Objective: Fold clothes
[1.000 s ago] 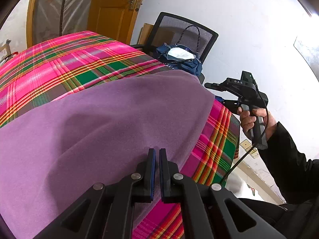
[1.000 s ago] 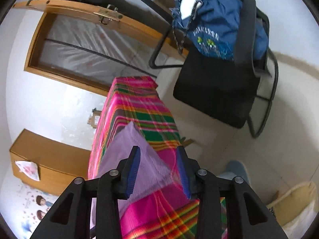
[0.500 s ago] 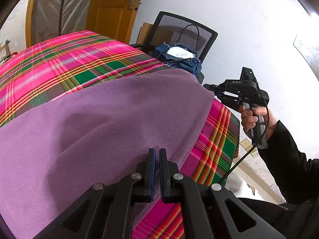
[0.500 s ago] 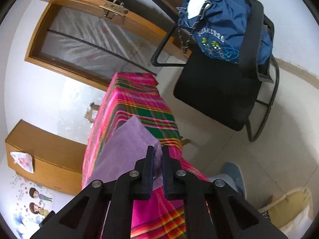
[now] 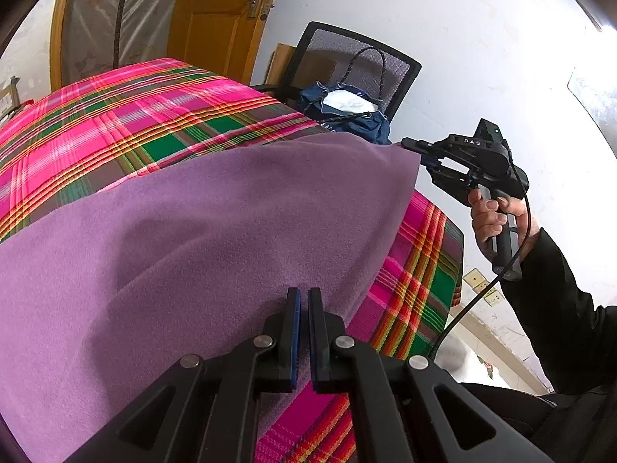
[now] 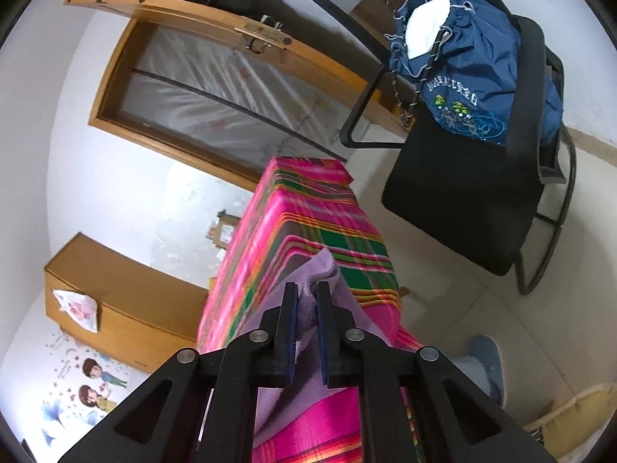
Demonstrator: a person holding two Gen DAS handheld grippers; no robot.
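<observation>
A purple cloth (image 5: pixel 212 231) lies spread over a table covered in pink and green plaid (image 5: pixel 135 115). My left gripper (image 5: pixel 304 297) is shut on the cloth's near edge, with purple fabric showing in the thin slit between its pads. At the cloth's right corner my right gripper (image 5: pixel 418 150), held by a hand (image 5: pixel 489 212) in a black sleeve, pinches the fabric and holds the corner slightly raised. In the right wrist view that gripper (image 6: pixel 306 293) has a bunch of purple cloth (image 6: pixel 327 270) between its pads, and its jaws are opening a little.
A black mesh chair (image 5: pixel 358 61) with a blue bag (image 5: pixel 347 112) stands beyond the table's far right end. An orange door (image 5: pixel 223 11) is behind it. A wooden cabinet (image 6: pixel 115 289) stands by the wall, and a blue slipper (image 6: pixel 486 359) rests on the floor.
My right gripper, open a second ago, has closed on the cloth's corner and lifted it slightly. The left gripper has stayed shut in place.
</observation>
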